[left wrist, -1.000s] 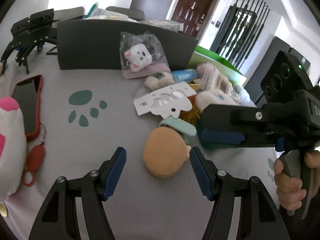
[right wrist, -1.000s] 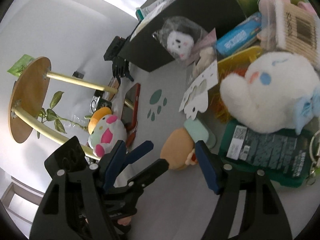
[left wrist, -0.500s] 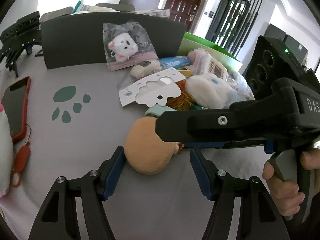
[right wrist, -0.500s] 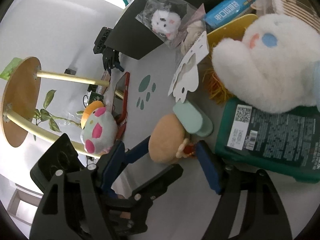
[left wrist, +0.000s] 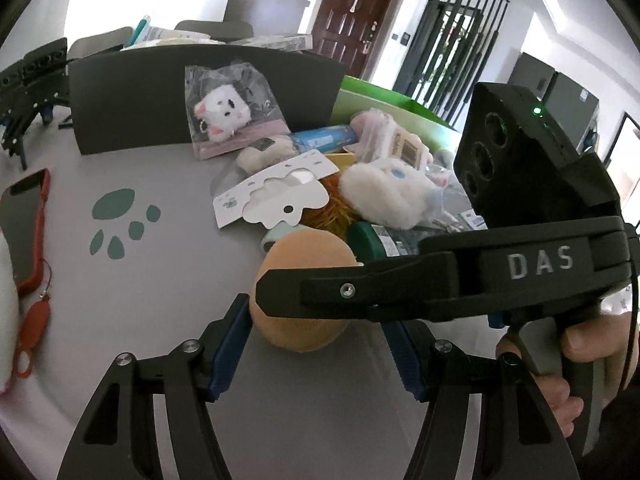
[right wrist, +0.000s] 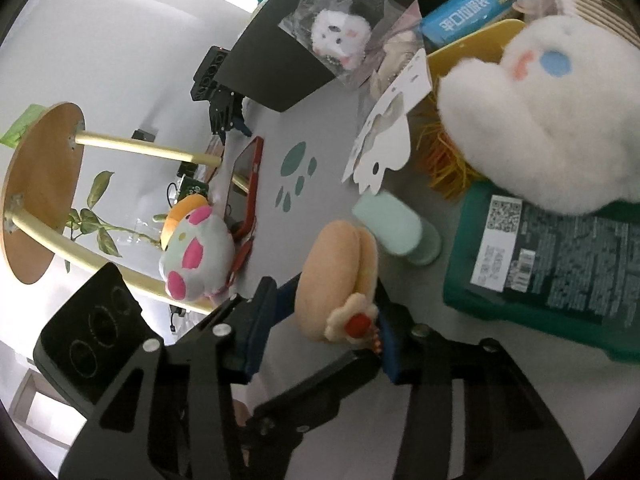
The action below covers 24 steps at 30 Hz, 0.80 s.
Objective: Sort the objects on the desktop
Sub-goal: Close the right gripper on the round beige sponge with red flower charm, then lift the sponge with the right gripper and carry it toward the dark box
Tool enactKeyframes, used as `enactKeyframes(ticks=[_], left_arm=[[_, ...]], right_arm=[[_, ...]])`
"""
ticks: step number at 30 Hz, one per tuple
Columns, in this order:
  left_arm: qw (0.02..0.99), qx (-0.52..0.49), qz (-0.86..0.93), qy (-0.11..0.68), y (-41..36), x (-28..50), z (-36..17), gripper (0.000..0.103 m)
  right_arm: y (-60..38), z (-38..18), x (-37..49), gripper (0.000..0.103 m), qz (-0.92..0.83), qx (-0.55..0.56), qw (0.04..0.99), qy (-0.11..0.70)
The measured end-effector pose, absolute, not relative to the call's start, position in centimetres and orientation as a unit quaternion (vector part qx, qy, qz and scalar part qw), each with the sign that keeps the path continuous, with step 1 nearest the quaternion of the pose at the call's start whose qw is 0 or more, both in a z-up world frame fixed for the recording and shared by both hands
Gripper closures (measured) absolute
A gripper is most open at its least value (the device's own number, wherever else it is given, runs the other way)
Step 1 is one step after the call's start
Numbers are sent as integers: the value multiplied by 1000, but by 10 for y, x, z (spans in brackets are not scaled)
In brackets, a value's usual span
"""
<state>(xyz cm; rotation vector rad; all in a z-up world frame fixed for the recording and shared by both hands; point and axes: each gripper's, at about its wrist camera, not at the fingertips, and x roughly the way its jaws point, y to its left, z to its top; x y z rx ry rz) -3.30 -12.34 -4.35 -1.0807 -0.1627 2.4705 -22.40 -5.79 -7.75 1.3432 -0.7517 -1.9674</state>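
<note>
A round tan plush toy (left wrist: 304, 280) with a flower and red bead on one side (right wrist: 340, 276) lies on the grey table. My right gripper (right wrist: 320, 332) has its blue pads on both sides of it and looks closed on it. My left gripper (left wrist: 316, 344) is open with the toy between its fingers, its left pad (left wrist: 232, 344) close to the toy. The right gripper's arm crosses the left wrist view over the toy.
A pile lies behind: mint case (right wrist: 392, 228), white plush (right wrist: 548, 128), green packet (right wrist: 560, 264), white card (left wrist: 276, 196), bagged plush (left wrist: 228, 116). A dark board (left wrist: 132, 100) stands at the back. A red-cased phone (left wrist: 24, 224) and a pink-spotted plush (right wrist: 196, 256) lie at left.
Both grippers have moved in on the tan plush. The right gripper's jaws have narrowed around it, and it now sits between the left gripper's fingers.
</note>
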Motion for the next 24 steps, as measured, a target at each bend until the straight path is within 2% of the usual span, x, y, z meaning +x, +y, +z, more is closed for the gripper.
enactKeyframes(ticks=[4,7,10,24], left_arm=[[219,-381,896,-66,-126,-30,-40,37],[218,-378,897,-67,-125,-28,-37,37],[227,-377,895,-71,-121,-26,-33,53],[234,-370,897,-61,-101,-23,-10,54]], right_arm=[[-53,-74,-222,70,-753,501,316,-287],[-51,-71,-221,72,-755,495,317,-290],[-48,-66,-219,71,-759,490,317,-288],[-25,-44,-209,73,-769,464,326,-295]])
